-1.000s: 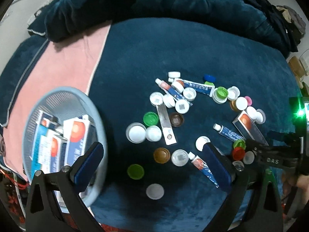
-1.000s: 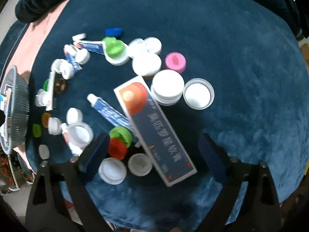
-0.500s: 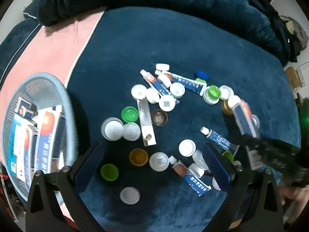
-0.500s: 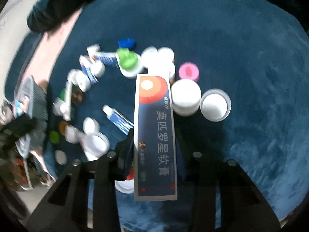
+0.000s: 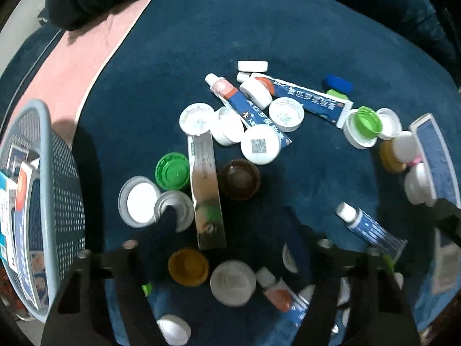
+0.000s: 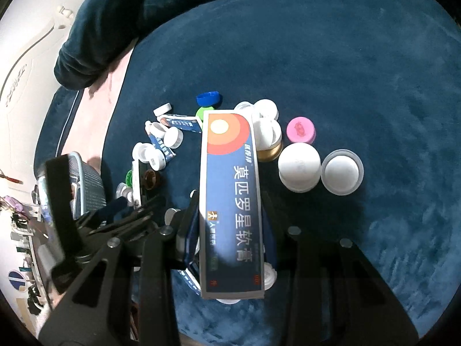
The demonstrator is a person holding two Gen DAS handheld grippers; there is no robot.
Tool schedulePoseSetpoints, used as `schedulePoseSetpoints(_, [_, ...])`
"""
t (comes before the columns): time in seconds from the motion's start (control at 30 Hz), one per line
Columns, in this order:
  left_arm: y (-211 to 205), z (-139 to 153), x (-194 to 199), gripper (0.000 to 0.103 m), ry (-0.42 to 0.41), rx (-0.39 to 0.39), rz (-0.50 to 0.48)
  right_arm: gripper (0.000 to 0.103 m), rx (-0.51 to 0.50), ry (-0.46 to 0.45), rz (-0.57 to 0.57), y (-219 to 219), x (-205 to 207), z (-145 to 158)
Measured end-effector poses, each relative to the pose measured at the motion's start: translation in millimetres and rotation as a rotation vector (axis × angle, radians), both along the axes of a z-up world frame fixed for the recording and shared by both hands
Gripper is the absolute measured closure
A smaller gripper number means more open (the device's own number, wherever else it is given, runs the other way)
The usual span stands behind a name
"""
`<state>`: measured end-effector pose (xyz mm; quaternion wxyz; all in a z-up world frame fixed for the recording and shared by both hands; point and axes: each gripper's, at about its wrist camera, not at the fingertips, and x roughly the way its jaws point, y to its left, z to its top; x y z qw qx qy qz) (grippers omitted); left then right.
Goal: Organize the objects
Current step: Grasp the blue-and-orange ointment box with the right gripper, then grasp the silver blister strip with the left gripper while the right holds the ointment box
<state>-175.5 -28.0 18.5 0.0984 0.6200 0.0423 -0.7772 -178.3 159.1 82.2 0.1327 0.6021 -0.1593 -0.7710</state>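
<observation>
My right gripper (image 6: 232, 216) is shut on a long blue ointment box (image 6: 230, 196) with an orange circle, lifted above the blue cushion; the box also shows at the right edge of the left wrist view (image 5: 435, 155). My left gripper (image 5: 230, 230) is open, low over the pile, its fingers either side of a silver flattened tube (image 5: 204, 187). Around it lie a brown cap (image 5: 239, 178), an orange cap (image 5: 188, 266), a green cap (image 5: 171, 170), white caps and blue ointment tubes (image 5: 305, 99). A grey mesh basket (image 5: 54, 178) holding boxes stands at the left.
A pink cloth (image 5: 75, 57) lies at the back left. A pink cap (image 6: 301, 129), two white lids (image 6: 299, 167) and a blue cap (image 6: 209, 99) lie near the held box. A rumpled dark blanket (image 6: 115, 28) borders the far side.
My right gripper closed on the ointment box and lifted it off the cushion. My left gripper moved right and down from the basket to over the silver tube.
</observation>
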Motion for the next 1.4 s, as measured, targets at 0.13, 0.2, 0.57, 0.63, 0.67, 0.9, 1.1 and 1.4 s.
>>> schedulePoseSetpoints(0.13, [3.3,-5.7,0.7,0.082,-0.025,-0.001,-0.027,0.065,-0.018,0.0,-0.002,-4.6,0.5,-0.8])
schedulePoseSetpoints(0.2, [2.8,-0.6,3.6,0.082,-0.023,0.031,-0.034,0.065,-0.017,0.004,0.002,-6.2,1.6,0.4])
schedulePoseSetpoints(0.57, [-27.6,59.6,37.8,0.084,0.072,0.282,-0.082,0.065,-0.052,0.024,-0.005,-17.1,5.0,11.5])
schedulePoseSetpoints(0.63, [-31.3,69.1,42.4,0.084,0.087,0.299,-0.1,0.065,-0.06,0.027,-0.004,-20.9,4.9,13.6])
schedulePoseSetpoints(0.67, [-32.5,74.2,46.0,0.084,0.096,0.301,-0.108,0.065,-0.065,0.029,-0.003,-23.0,4.7,14.7])
schedulePoseSetpoints(0.9, [-57.5,95.3,56.3,0.084,0.165,0.316,-0.07,0.065,-0.106,0.051,0.02,-45.1,9.1,26.8])
schedulePoseSetpoints(1.1, [-97.9,107.1,70.0,0.084,0.201,0.309,-0.001,0.065,-0.126,0.062,0.075,-81.6,13.4,32.7])
schedulePoseSetpoints(1.4, [-177.6,128.1,100.7,0.084,0.273,0.26,0.143,0.065,-0.212,0.058,0.17,-151.9,14.8,39.4])
